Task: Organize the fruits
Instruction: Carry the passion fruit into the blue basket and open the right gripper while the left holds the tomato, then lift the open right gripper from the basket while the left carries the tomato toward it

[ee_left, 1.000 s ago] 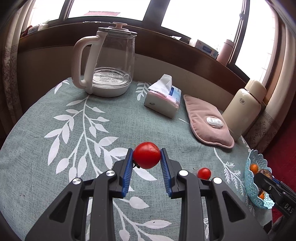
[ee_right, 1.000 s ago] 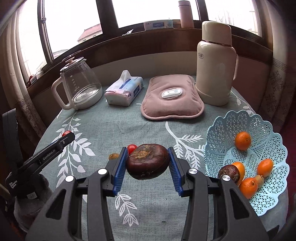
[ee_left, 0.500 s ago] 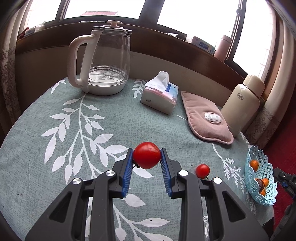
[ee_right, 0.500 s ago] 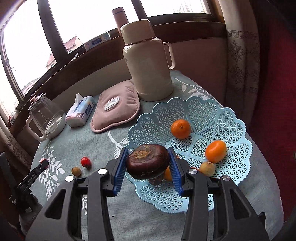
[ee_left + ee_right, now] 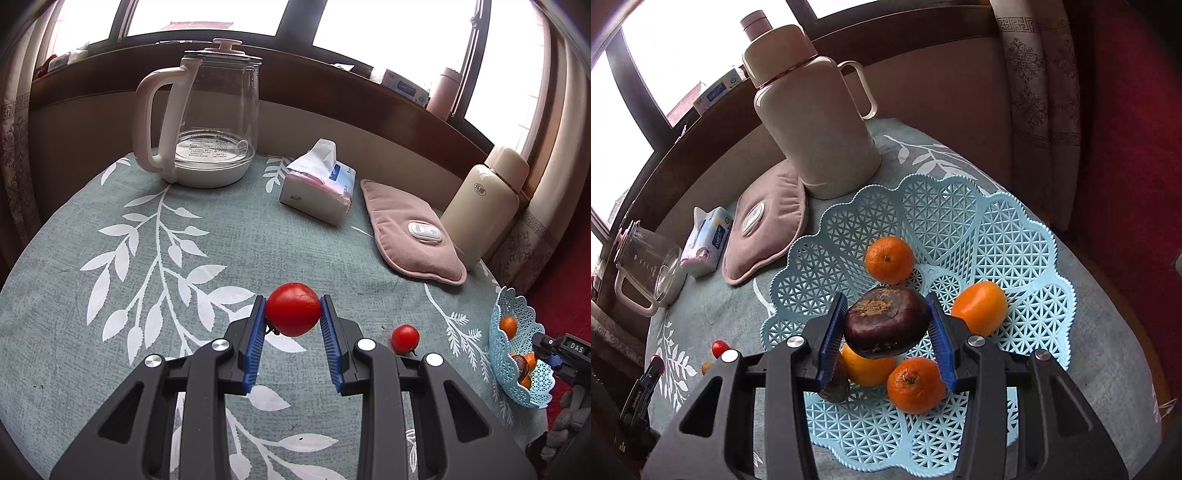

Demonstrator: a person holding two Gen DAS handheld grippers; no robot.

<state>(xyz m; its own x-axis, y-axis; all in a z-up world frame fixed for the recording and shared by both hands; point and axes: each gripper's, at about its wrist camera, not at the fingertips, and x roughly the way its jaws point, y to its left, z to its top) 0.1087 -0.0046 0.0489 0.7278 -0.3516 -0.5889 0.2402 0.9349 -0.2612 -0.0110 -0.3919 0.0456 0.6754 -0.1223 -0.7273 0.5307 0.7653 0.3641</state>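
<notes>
Above the pale-blue lattice basket [image 5: 964, 221], the right gripper [image 5: 886, 325] is clenching a dark purple-brown fruit [image 5: 886, 321] between its blue pads, holding it over the fruit already lying inside; a mandarin [image 5: 889, 259] is sitting just behind it, an orange tomato-like fruit [image 5: 979, 307] to its right, another mandarin [image 5: 916, 384] nearest the camera. Over the leaf-printed tablecloth [image 5: 110, 258], the left gripper [image 5: 293, 314] is grasping a red tomato [image 5: 293, 308], well apart from the basket at the table's right edge; a small cherry tomato [image 5: 405, 338] is lying on the cloth just right of it; a glass kettle [image 5: 207, 122], tissue pack [image 5: 317, 192], pink heating pad [image 5: 410, 236] and cream thermos [image 5: 484, 206] are standing along the far side.
</notes>
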